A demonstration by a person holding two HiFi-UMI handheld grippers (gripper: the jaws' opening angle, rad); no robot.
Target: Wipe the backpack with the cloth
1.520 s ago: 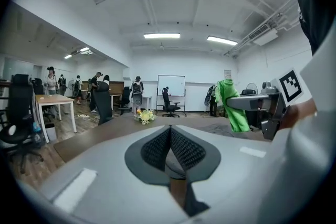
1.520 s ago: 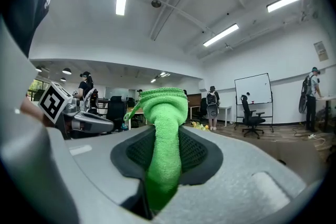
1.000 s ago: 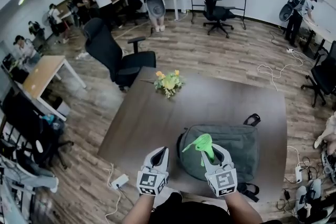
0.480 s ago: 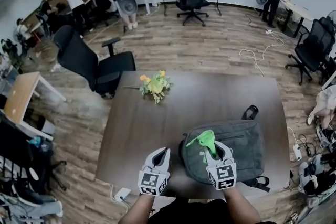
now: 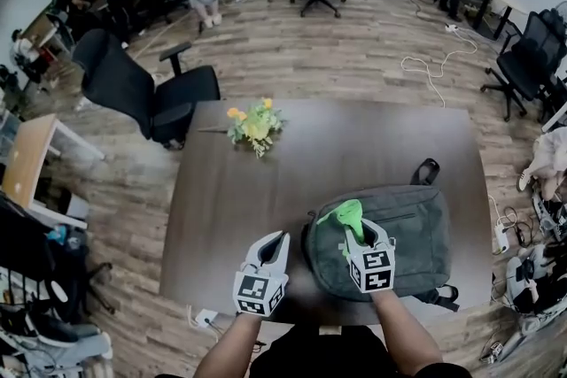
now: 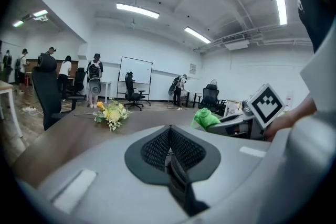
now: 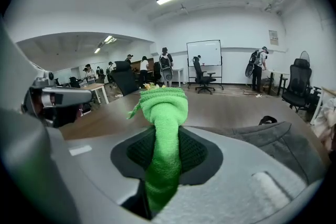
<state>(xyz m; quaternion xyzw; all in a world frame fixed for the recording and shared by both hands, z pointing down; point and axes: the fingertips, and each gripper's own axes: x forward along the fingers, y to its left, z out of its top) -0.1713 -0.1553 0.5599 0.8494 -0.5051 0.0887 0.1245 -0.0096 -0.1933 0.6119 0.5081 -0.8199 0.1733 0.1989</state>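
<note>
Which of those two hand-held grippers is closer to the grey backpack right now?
Right. The right gripper is over the backpack's left part, jaws shut on the green cloth. The left gripper is off its left edge, over the table, jaws shut and empty.

Bright, even indoor light from ceiling tube lamps (image 6: 137,10); shadows soft and weak, with a dull sheen across the dark table (image 5: 266,181) top. Heavy fisheye bending in all views, and black vignette at the corners of both gripper views. Near foreground there is soft; far room sharper.
</note>
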